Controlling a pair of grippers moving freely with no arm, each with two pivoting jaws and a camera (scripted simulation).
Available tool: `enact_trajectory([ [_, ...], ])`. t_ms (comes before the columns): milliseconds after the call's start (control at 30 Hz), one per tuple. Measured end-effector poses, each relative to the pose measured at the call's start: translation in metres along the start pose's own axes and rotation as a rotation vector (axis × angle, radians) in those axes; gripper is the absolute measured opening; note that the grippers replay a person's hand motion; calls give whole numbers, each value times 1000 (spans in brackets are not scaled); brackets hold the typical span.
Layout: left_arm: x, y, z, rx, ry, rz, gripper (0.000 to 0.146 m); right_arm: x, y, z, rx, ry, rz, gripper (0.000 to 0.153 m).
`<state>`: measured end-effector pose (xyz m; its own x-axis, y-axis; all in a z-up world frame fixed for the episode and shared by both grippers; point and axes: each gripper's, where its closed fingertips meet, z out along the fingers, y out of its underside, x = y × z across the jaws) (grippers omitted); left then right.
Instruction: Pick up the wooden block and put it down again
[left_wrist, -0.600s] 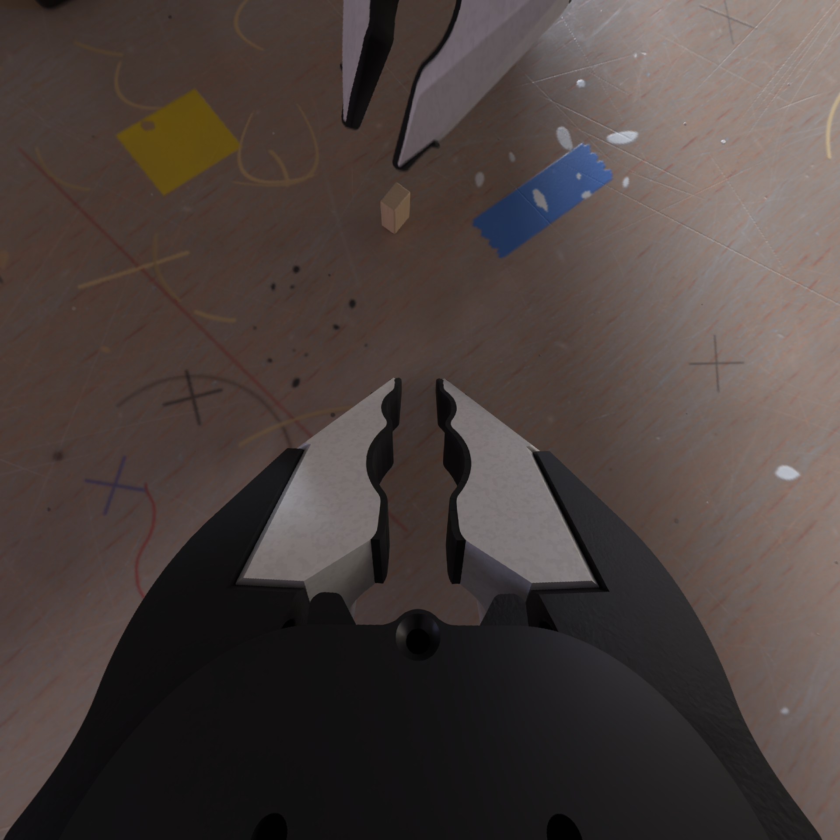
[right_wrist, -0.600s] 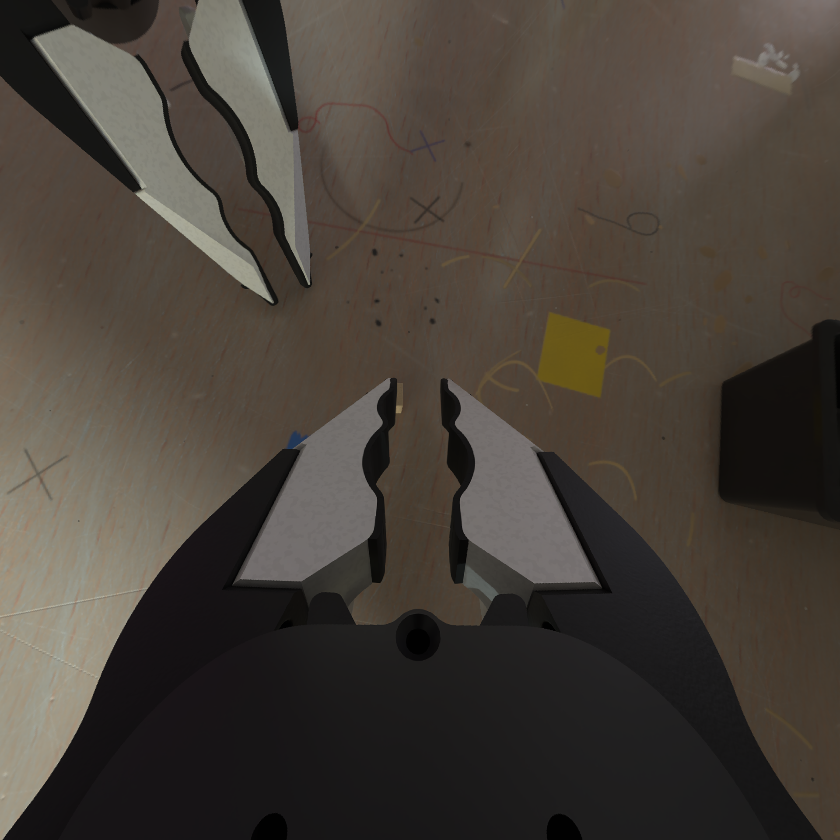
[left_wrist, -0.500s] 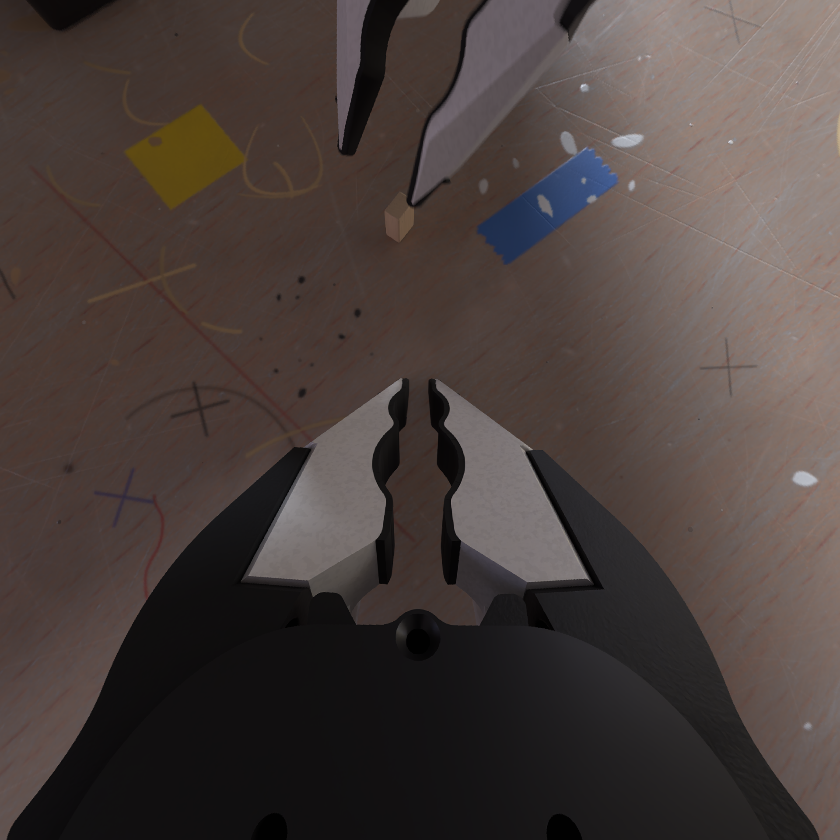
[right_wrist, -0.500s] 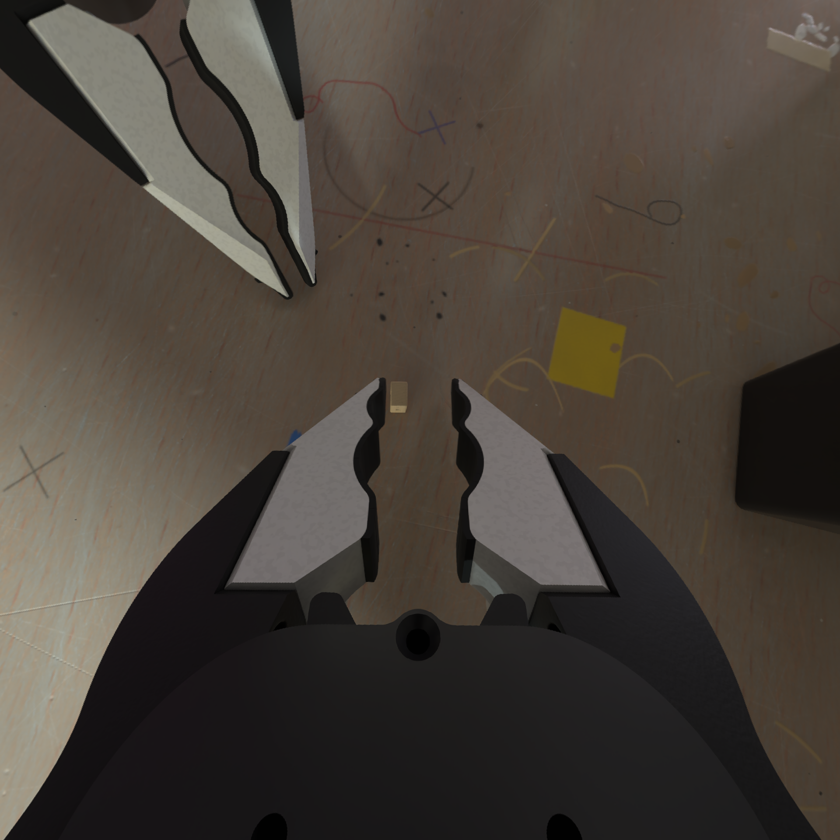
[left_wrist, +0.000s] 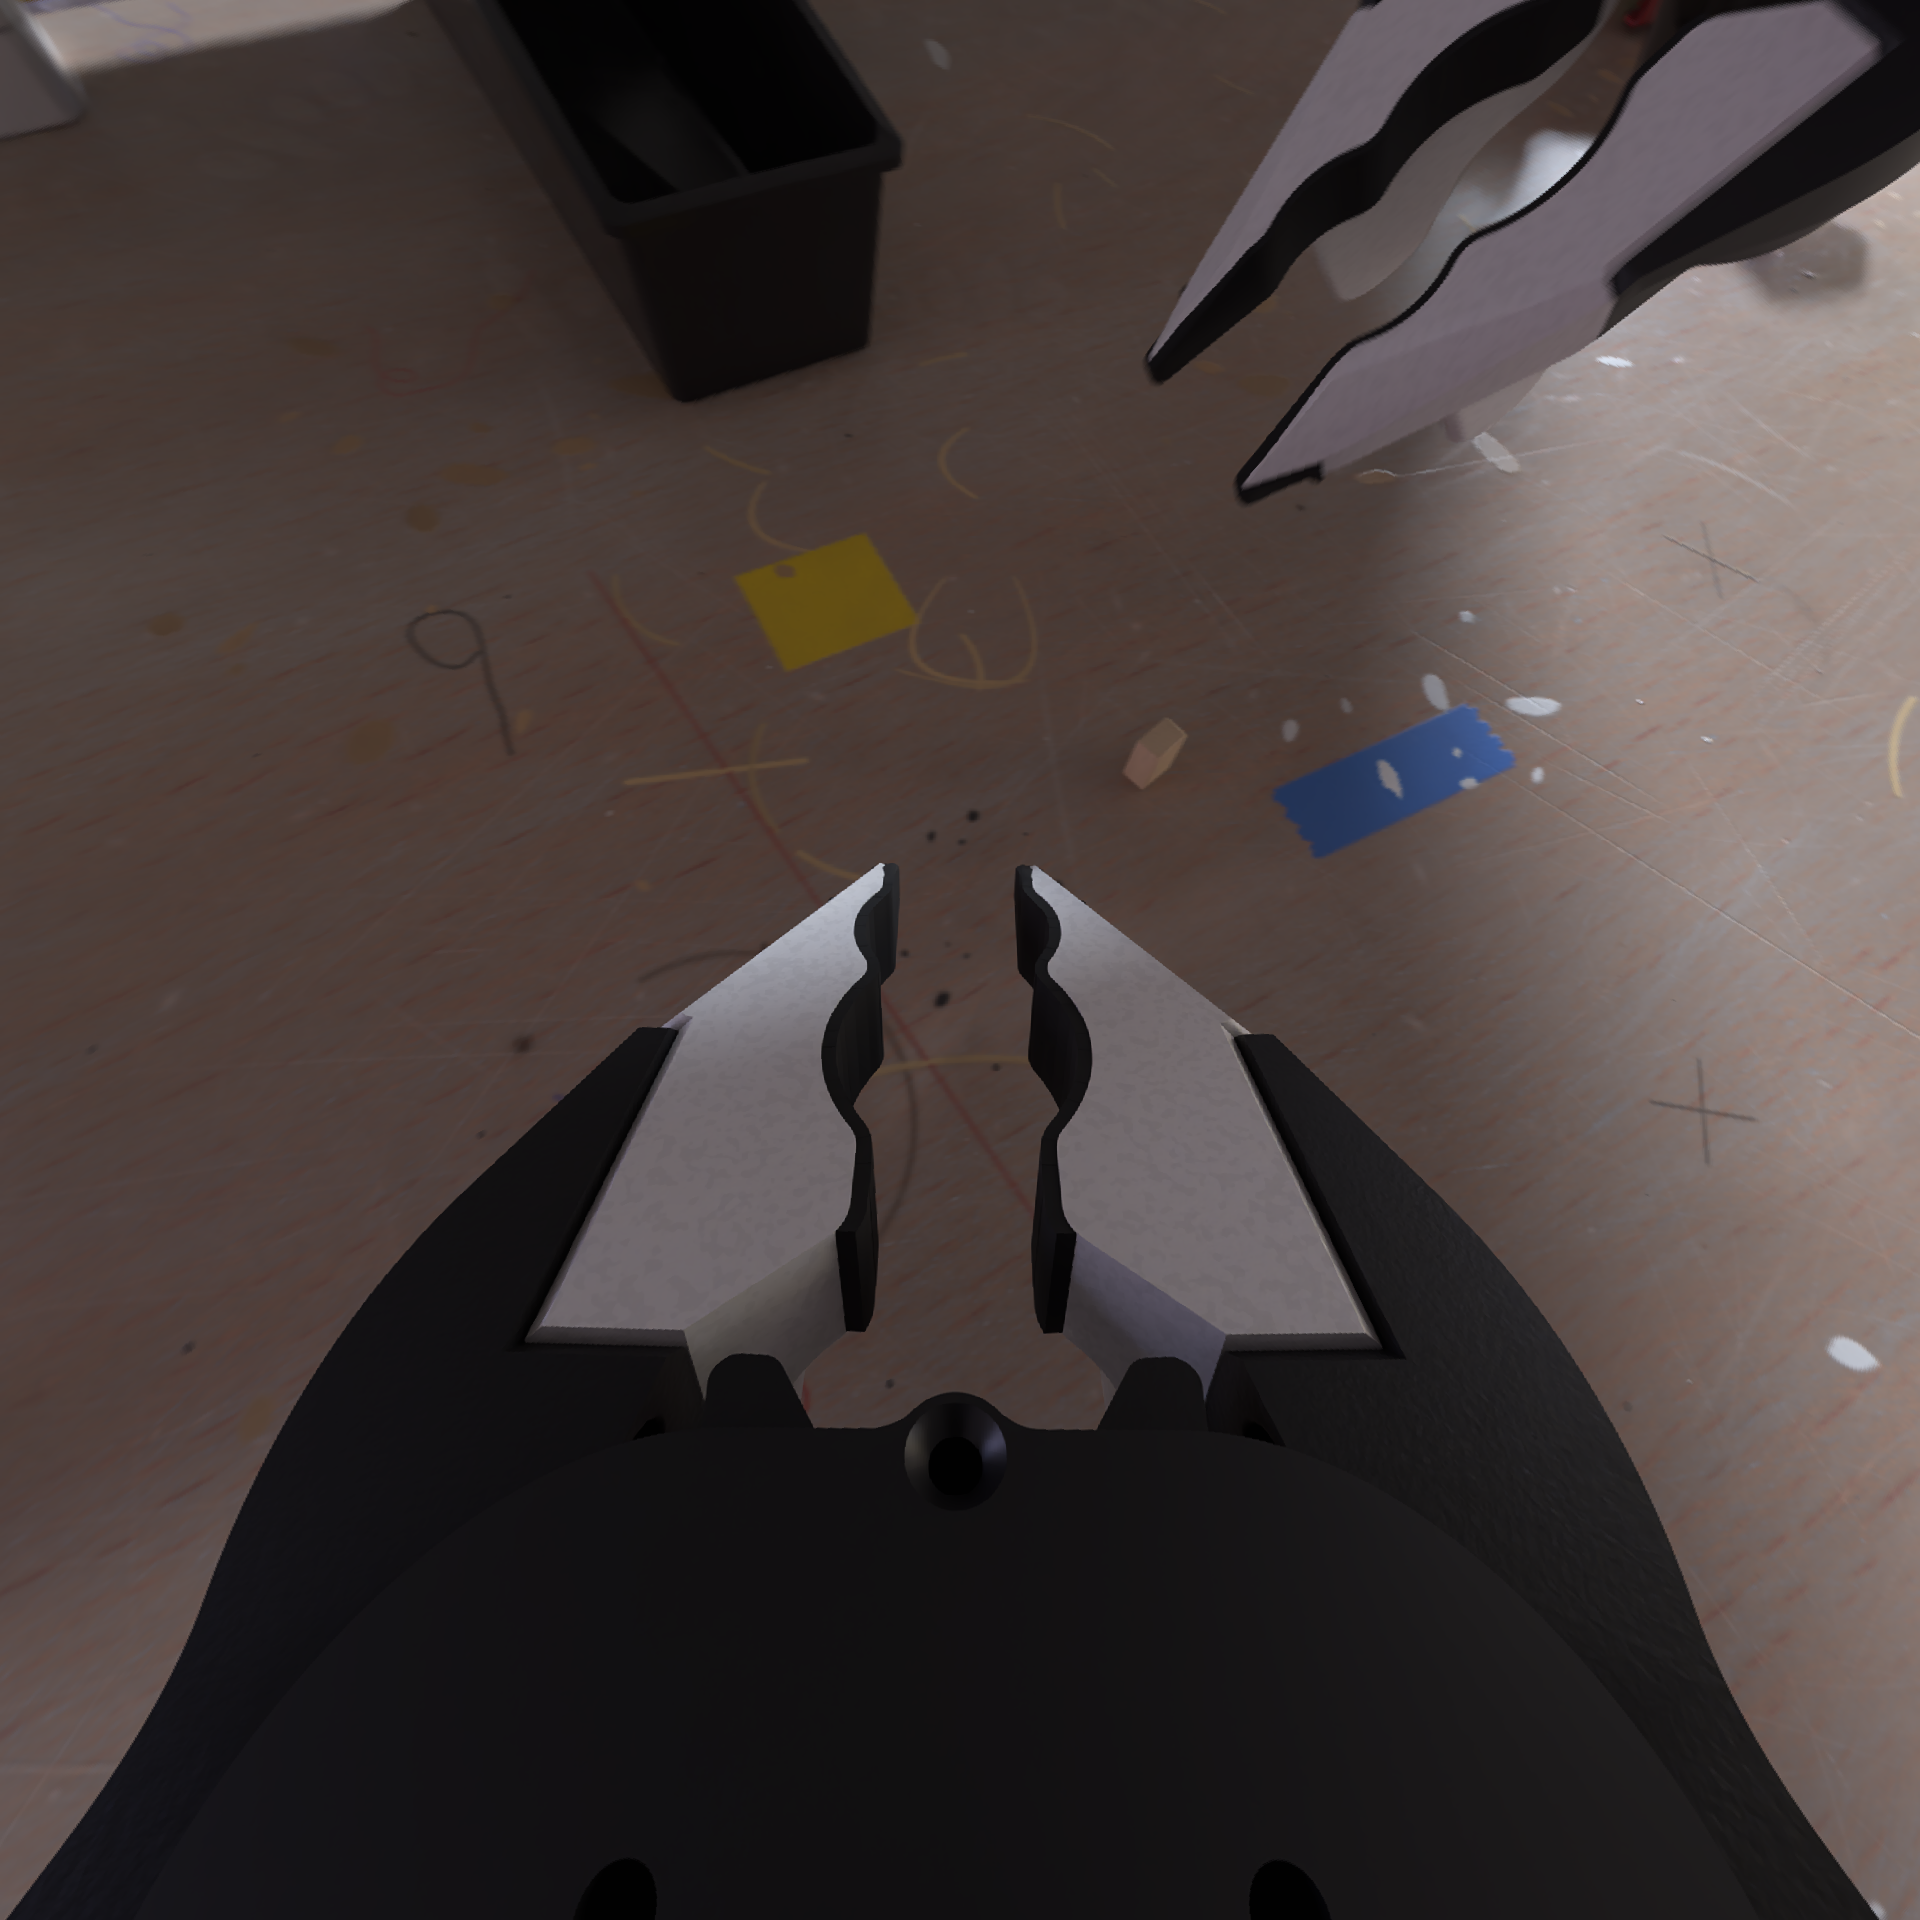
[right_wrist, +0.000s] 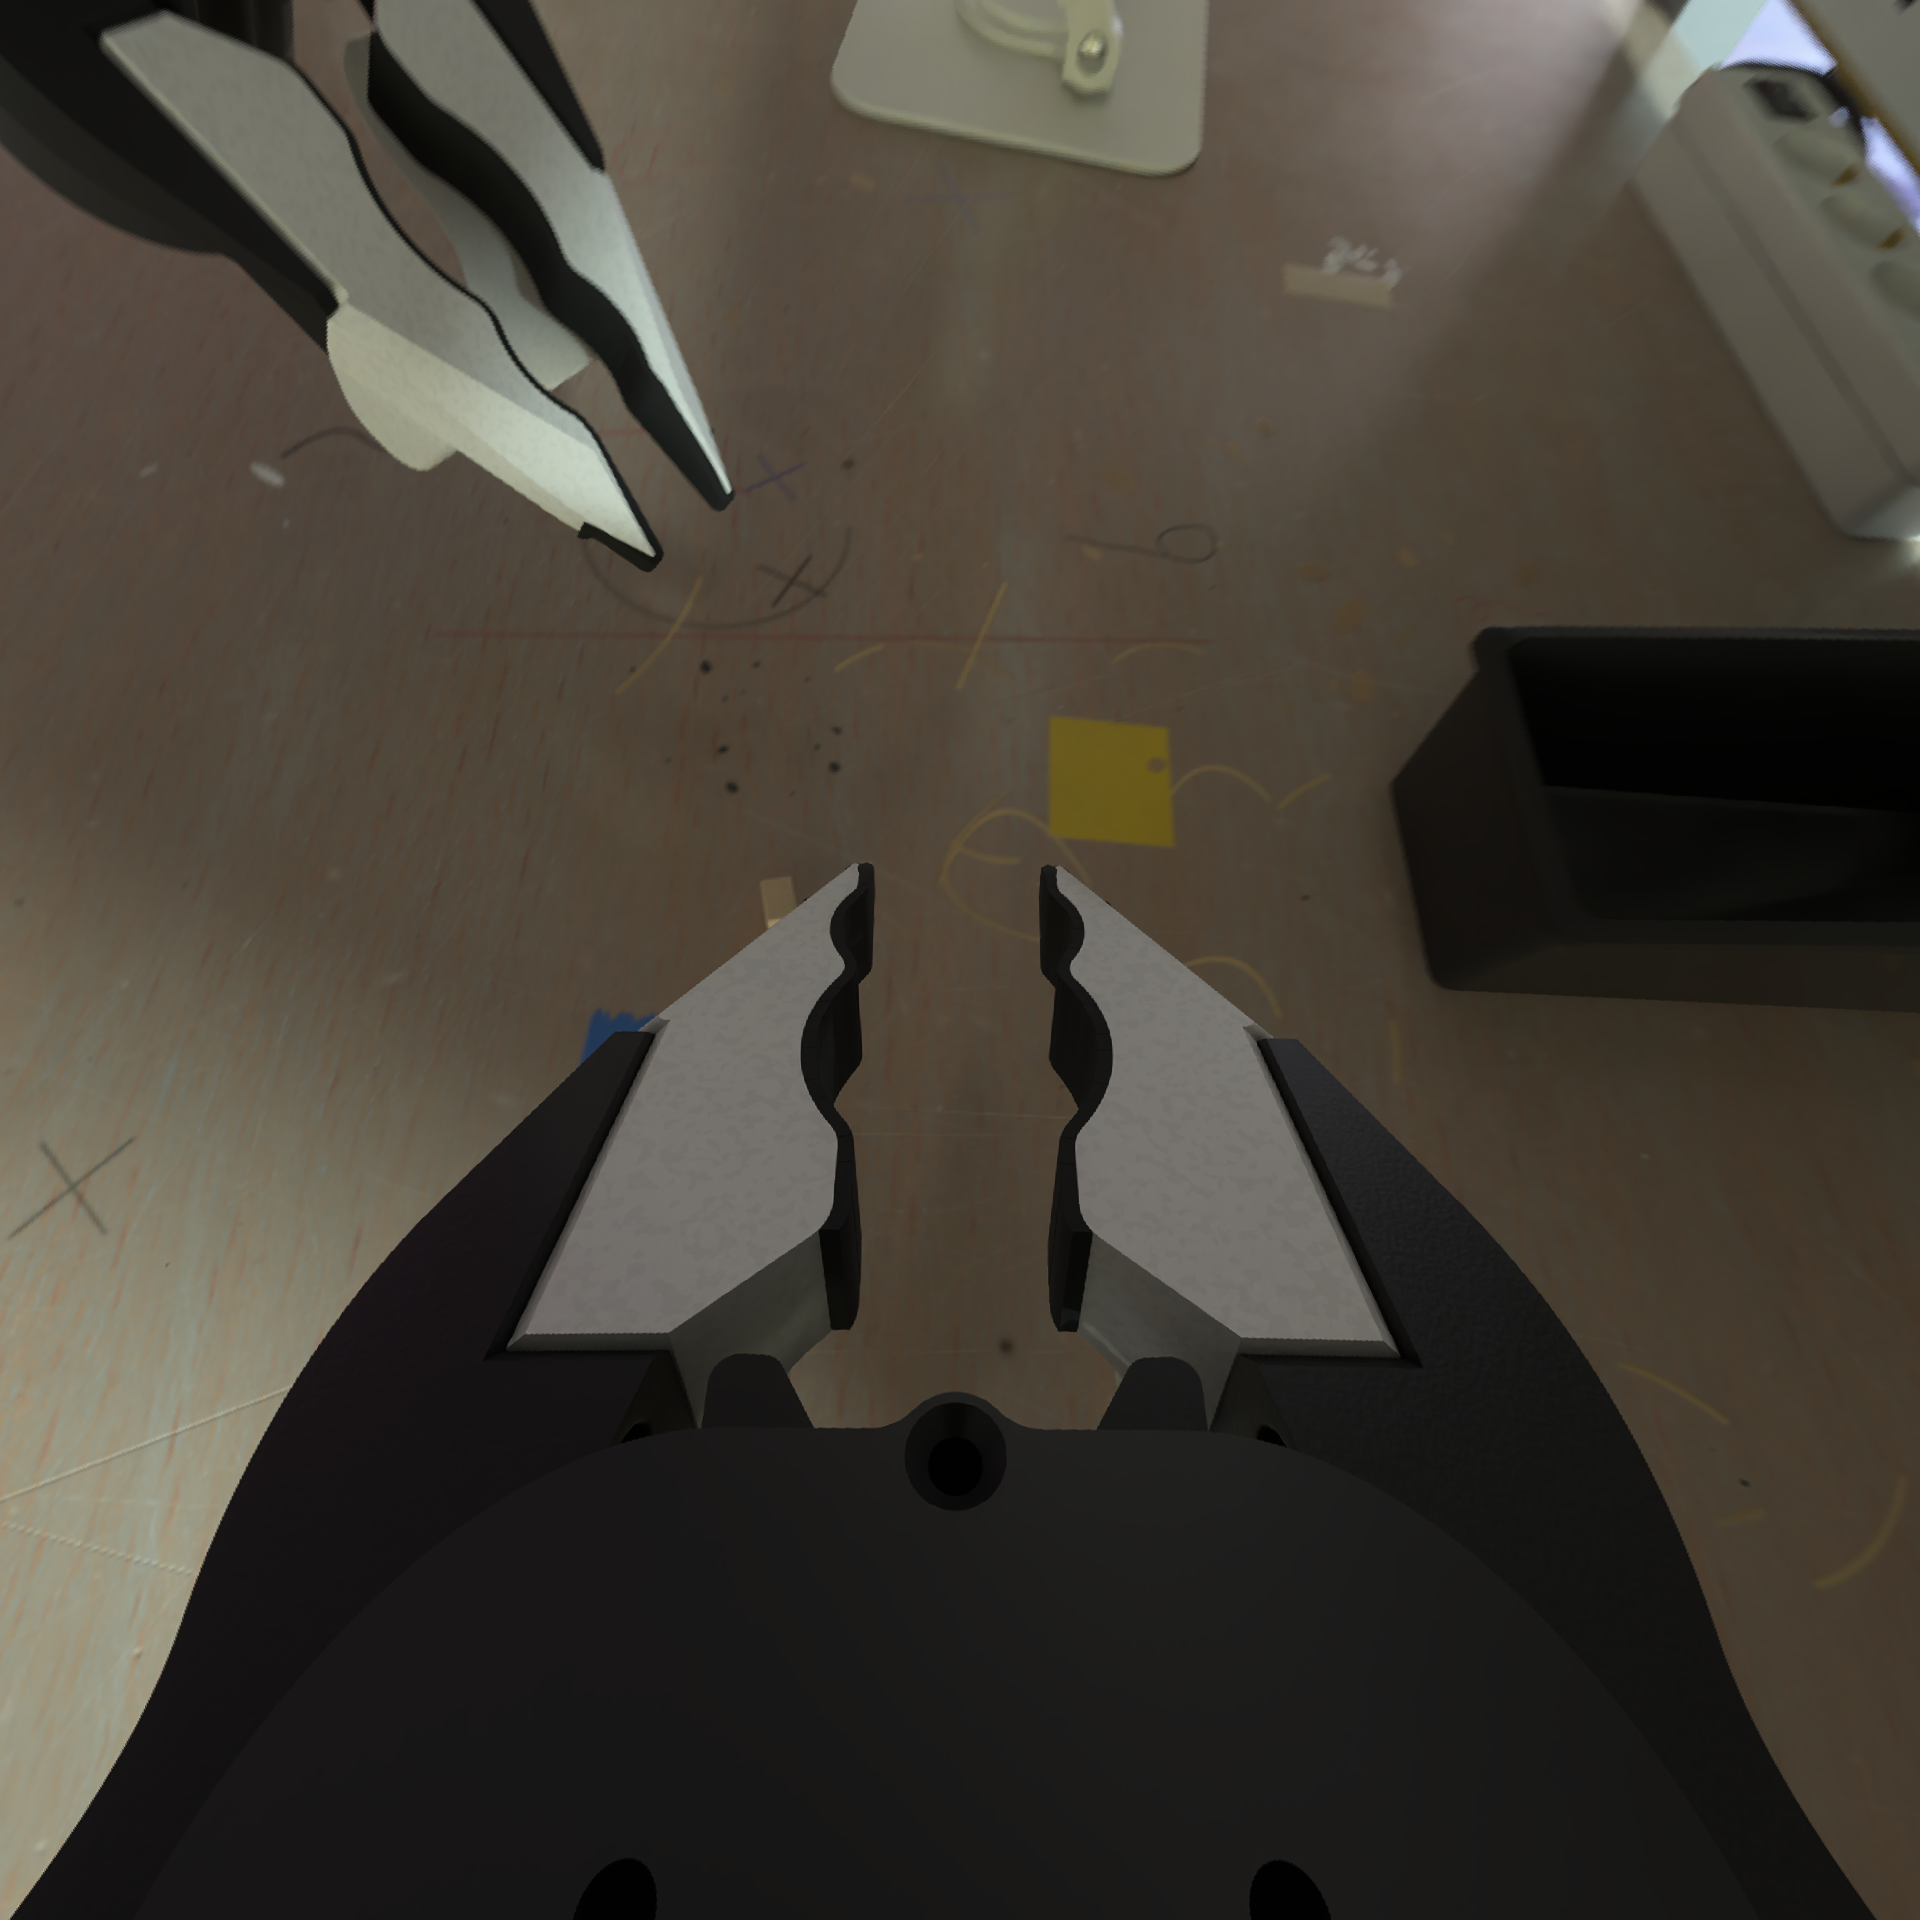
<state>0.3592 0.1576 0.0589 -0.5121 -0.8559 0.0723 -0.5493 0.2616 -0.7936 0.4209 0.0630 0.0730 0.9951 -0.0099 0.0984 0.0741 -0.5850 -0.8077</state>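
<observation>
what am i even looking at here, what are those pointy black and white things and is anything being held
Those pointed things are two claws, each with two fingers and a camera looking forward along them. One picture comes from the left claw, with the right claw hanging farther off in the upper right corner. The other picture comes from the right claw and shows the left claw at upper left.

Both look down on a scuffed, scribbled table. On it lie a small wooden block, a yellow square tag, a strip of blue tape and a black bin.

Nothing is held: both claws are open and the block lies on the table, apart from both.
</observation>
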Motion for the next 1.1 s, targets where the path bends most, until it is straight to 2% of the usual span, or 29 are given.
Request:
enact_trajectory([
  [167,29,15,13,-79,64,73,24,-28,18,25,-101,-66,-94,34],
  [367,52,40,23,-165,111,116,22,-40,24,41,-157,-140,-119,37],
  [533,52,46,30,-182,105,152,6,-41,34,47,-207,-135,-162,35],
  [600,51,45,31,-173,114,139,5,-41,37,49,-221,-129,-182,31],
  [767,52,42,36,-148,142,108,5,-43,37,52,-219,-145,-187,9],
  [1100,57,40,38,-127,155,111,10,-44,32,53,-183,-171,-162,7],
])
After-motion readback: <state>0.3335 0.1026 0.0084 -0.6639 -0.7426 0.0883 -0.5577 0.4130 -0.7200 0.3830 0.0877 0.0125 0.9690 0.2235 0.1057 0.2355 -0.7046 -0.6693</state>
